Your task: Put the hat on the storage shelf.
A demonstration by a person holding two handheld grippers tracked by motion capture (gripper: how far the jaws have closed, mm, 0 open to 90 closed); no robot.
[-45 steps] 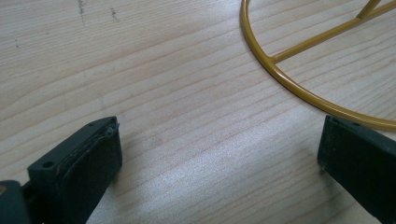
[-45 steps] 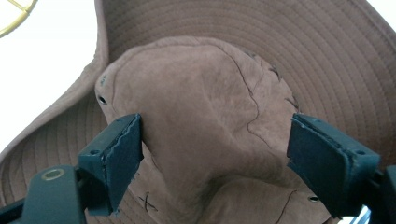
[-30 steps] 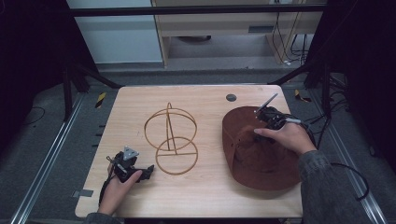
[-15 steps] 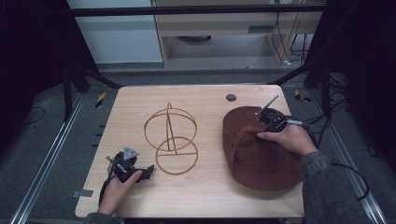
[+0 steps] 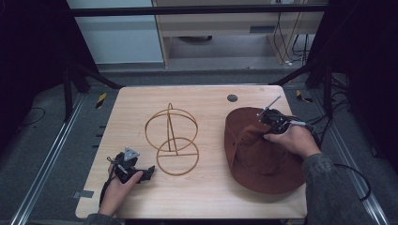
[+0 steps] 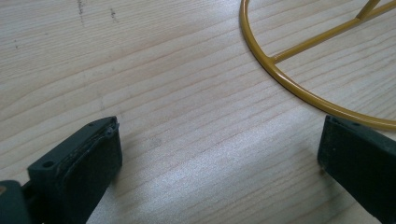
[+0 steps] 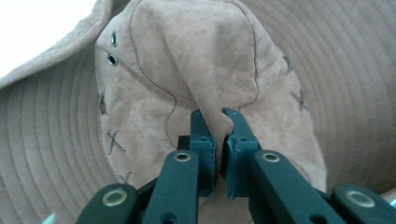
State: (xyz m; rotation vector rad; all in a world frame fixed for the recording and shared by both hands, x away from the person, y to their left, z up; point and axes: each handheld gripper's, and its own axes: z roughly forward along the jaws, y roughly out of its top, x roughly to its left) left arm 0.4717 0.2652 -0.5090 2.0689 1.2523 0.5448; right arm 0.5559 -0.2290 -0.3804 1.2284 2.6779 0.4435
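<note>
A brown wide-brimmed hat (image 5: 263, 154) lies on the right side of the wooden table (image 5: 206, 197). My right gripper (image 5: 264, 127) is over its crown, shut on a pinched fold of the hat's fabric (image 7: 218, 122); the crown (image 7: 187, 70) looks tan up close, with eyelets and stitching. A yellow wire hat stand (image 5: 172, 138) rests at the table's middle, its round base ring (image 6: 299, 88) just beyond my left gripper (image 6: 219, 163). That left gripper (image 5: 149, 172) rests near the front left edge, open, with bare wood between its jaws.
A dark round cable hole (image 5: 232, 98) sits in the tabletop at the back. Black frame struts and cables (image 5: 324, 79) stand beyond the right rear corner. Bare wood lies between the stand and the hat.
The right hand has shifted slightly on the hat's crown and the hat's near edge has moved a little. The left gripper and the wire stand have stayed put.
</note>
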